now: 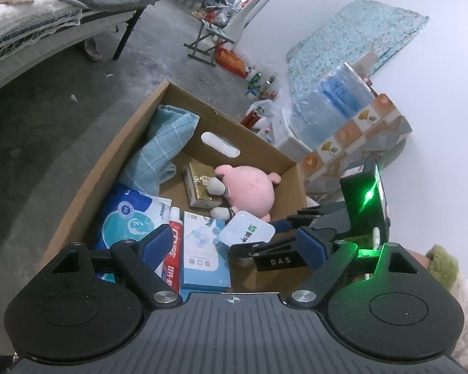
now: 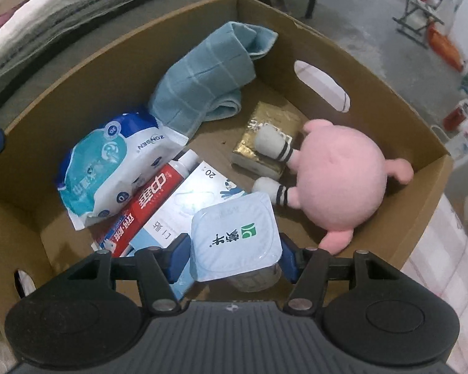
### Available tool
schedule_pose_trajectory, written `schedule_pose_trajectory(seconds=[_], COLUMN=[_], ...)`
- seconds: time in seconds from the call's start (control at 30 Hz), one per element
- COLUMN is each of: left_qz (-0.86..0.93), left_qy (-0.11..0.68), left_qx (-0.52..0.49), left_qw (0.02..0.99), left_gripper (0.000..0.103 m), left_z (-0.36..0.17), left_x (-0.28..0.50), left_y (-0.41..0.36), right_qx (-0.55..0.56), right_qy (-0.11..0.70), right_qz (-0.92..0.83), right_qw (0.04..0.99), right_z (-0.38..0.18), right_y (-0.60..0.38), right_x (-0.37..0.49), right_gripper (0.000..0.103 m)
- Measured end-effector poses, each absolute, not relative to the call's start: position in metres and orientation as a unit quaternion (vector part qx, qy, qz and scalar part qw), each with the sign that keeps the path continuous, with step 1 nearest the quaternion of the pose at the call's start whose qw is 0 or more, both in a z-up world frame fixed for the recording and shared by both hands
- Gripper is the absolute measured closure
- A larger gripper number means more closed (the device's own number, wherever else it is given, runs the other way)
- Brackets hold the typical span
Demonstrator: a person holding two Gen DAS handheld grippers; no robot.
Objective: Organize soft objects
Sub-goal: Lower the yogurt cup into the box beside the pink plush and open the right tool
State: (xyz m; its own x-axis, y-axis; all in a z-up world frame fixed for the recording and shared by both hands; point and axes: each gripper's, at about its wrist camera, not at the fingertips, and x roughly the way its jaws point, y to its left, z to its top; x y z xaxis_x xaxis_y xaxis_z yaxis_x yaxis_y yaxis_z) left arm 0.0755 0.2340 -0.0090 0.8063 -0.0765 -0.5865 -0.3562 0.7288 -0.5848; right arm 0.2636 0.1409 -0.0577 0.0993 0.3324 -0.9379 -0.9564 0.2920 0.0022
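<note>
One cardboard box [image 2: 374, 74], seven items, two grippers above.

Right gripper [image 2: 234, 257] pinches one yogurt cup [image 2: 234, 237] over the near side; left gripper [image 1: 234, 246] hangs spread, empty. Inside: one pink plush [image 2: 340, 180] right, one blue towel [image 2: 209, 78] far, one wipes pack [image 2: 109, 162] left, one toothpaste tube [image 2: 149, 199], one mask box [image 2: 184, 212], one gold box [image 2: 265, 140].

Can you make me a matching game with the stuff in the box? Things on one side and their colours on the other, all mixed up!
Things:
1. plush toy
2. towel
3. toothpaste tube
4. small packet under the toy's feet

Colours:
A. red
B. gold
C. pink
D. light blue

Right pairs: 1-C, 2-D, 3-A, 4-B
</note>
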Motion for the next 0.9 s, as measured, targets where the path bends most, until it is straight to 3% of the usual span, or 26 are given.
schedule_pose_trajectory(seconds=[0.13, 0.77, 0.87, 0.9], left_qz=[0.082, 0.077, 0.078, 0.078], left_qy=[0.300, 0.305, 0.305, 0.304], left_qx=[-0.360, -0.356, -0.357, -0.357], left_qw=[0.880, 0.880, 0.880, 0.879], left_gripper=[0.017, 0.017, 0.017, 0.017], left_z=[-0.009, -0.010, -0.010, -0.010], left_x=[0.075, 0.078, 0.078, 0.078], left_y=[0.235, 0.227, 0.228, 0.228], right_qx=[-0.397, -0.470, -0.464, -0.451], right_qy=[0.433, 0.378, 0.375, 0.374], right_qz=[0.482, 0.441, 0.450, 0.455], right_qw=[0.650, 0.664, 0.665, 0.670], right_z=[-0.064, -0.061, -0.059, -0.056], right_y=[0.145, 0.136, 0.135, 0.135], right_x=[0.257, 0.247, 0.244, 0.245], right_gripper=[0.028, 0.024, 0.027, 0.038])
